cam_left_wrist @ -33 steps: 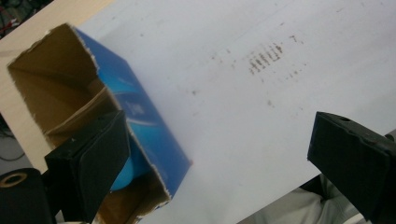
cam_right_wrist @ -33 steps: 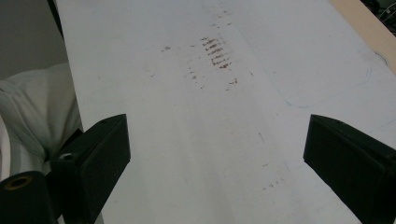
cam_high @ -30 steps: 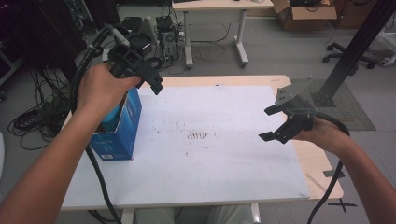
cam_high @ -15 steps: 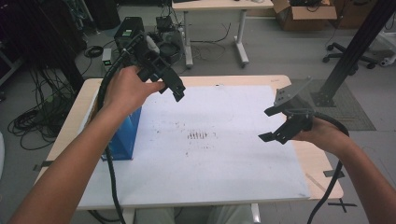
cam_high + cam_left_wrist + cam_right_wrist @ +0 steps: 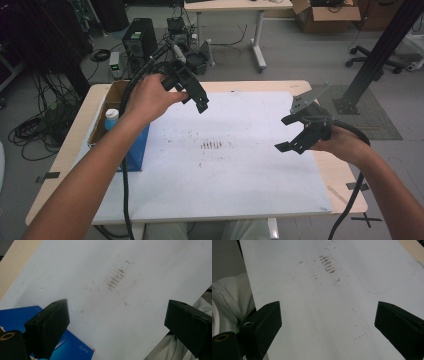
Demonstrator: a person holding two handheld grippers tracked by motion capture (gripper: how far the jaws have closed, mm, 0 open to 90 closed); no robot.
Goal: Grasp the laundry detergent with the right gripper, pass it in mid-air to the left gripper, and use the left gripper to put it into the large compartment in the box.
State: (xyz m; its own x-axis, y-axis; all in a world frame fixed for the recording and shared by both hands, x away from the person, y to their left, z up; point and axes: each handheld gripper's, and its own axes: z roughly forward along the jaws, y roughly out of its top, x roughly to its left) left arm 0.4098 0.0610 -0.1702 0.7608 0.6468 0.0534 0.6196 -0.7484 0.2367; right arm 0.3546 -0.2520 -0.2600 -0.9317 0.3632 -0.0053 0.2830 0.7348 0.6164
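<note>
Along the tabletop's left edge stands a blue box (image 5: 134, 150), open at the top, with a white bottle (image 5: 111, 119) with a blue cap inside it. Just right of the box, over the rear left part of the white sheet (image 5: 220, 185), the left gripper (image 5: 197, 97) hangs with its jaws spread wide and empty, above the surface. Near the right edge, the right gripper (image 5: 295, 134) hovers over the sheet, likewise released, well apart from the box.
</note>
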